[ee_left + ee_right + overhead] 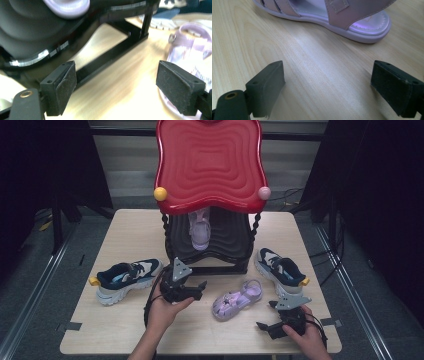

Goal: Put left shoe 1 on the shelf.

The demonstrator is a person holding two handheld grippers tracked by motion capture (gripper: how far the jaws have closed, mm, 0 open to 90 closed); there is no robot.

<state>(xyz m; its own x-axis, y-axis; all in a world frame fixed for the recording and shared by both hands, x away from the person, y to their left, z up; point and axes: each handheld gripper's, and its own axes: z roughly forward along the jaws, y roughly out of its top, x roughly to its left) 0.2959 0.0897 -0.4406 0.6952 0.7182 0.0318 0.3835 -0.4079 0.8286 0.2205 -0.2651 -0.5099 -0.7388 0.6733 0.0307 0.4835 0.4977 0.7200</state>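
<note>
Lilac sandal [237,298] lies on the wooden table [125,330], in front of the black-and-red shoe rack [210,245] and between the two grippers. Left gripper [200,287] sits just left of it, jaws apart, nothing between them; its view is blurred, so contact is probably none. Right gripper [262,326] sits near the sandal's heel, jaws wide, nothing held.

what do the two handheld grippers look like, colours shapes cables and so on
The left gripper and right gripper are both black, blocky handheld units, each topped with a grey three-cornered plate and trailing a black cable. Each gripper view shows two black wedge-shaped jaws with flat, matte, slightly rough pads and small screw holes. A brass-coloured ring sits in the black arm at the lower left. No sleeves show on the forearms.
</note>
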